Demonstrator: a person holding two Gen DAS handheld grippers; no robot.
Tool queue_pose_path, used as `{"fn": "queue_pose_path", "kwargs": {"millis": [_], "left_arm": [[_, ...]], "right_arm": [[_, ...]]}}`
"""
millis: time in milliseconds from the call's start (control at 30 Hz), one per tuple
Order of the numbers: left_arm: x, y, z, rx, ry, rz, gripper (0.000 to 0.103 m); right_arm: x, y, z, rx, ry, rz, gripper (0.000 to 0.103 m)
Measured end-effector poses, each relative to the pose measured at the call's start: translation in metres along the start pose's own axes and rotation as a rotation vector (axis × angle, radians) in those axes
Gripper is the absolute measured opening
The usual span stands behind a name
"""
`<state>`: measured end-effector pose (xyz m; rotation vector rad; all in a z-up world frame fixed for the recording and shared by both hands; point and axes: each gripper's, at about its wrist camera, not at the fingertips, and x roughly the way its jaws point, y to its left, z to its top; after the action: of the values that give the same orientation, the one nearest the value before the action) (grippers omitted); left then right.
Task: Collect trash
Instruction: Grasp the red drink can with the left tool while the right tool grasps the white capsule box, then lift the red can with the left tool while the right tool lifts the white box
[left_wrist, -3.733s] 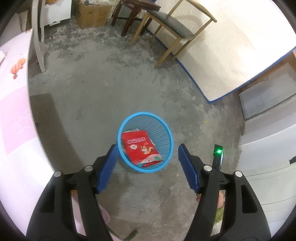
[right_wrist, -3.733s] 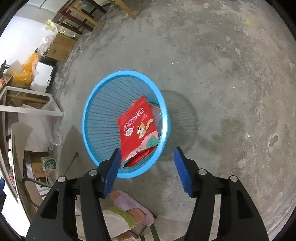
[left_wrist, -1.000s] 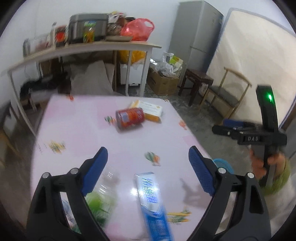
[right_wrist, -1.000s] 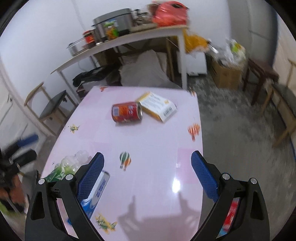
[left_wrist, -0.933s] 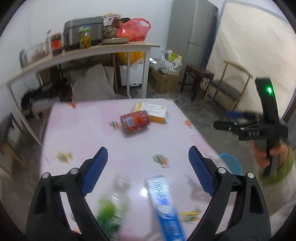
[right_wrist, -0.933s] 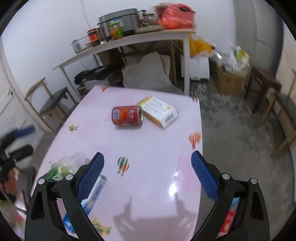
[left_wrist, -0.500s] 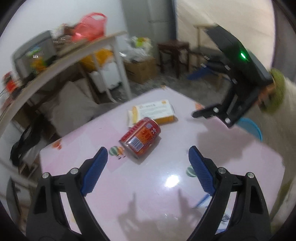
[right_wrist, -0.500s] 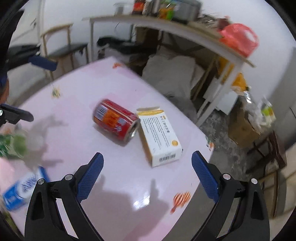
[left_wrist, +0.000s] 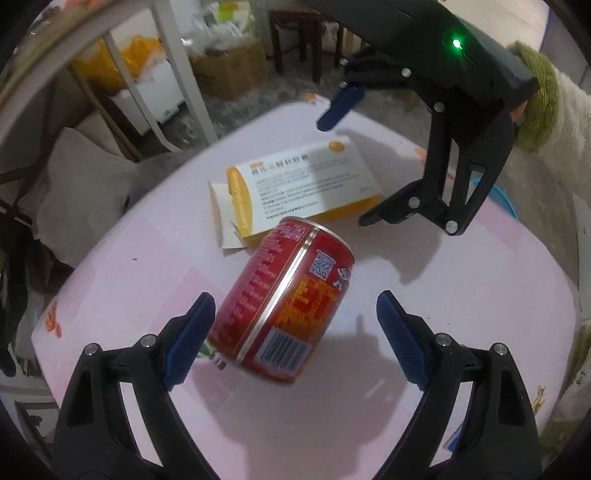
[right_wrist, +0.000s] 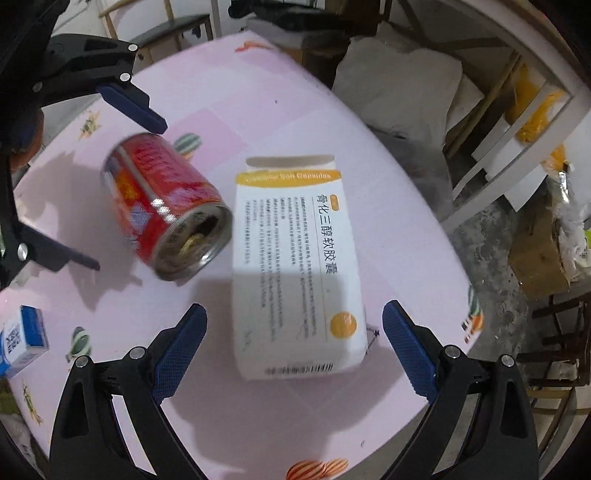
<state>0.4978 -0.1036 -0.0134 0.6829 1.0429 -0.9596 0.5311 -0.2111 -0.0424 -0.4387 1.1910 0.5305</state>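
A red drink can lies on its side on the pink table. My left gripper is open, its fingers on either side of the can's near end, not touching it. A white and yellow medicine box lies flat beside the can. My right gripper is open, its fingers straddling the box's near end. In the left wrist view the box lies behind the can, under the other gripper.
A blue and white carton lies at the table's left edge. The blue basket shows past the table's right edge. Beyond the table are a white bench frame, cardboard boxes and a dark stool.
Both grippers have dropped closer to the table. The left now straddles the can and the right now straddles the box. Both stay open.
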Motion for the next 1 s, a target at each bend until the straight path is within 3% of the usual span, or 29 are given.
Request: {"fn": "queue_pose_path", "kwargs": {"millis": [300,533,833,1000], "left_arm": [[0.016,0.001,0.012,-0.015,0.038,0.012,0.085],[0.02,-0.013,0.015,0.006,0.081,0.074,0.081],[0.022,-0.06,0.017,0.085,0.156,0.193,0.08],[0.018,-0.103,0.015,0.076,0.166,0.194,0.079]], "right_arm": [[0.009,-0.006,-0.001,0.082,-0.024,0.07,0.093],[0.006,-0.002,-0.016,0.185,-0.016,0.04,0.072],[-0.016,0.021,-0.069,0.373,0.013,0.018,0.071],[-0.032,0.038,-0.115,0.488,0.028,-0.001,0.07]]}}
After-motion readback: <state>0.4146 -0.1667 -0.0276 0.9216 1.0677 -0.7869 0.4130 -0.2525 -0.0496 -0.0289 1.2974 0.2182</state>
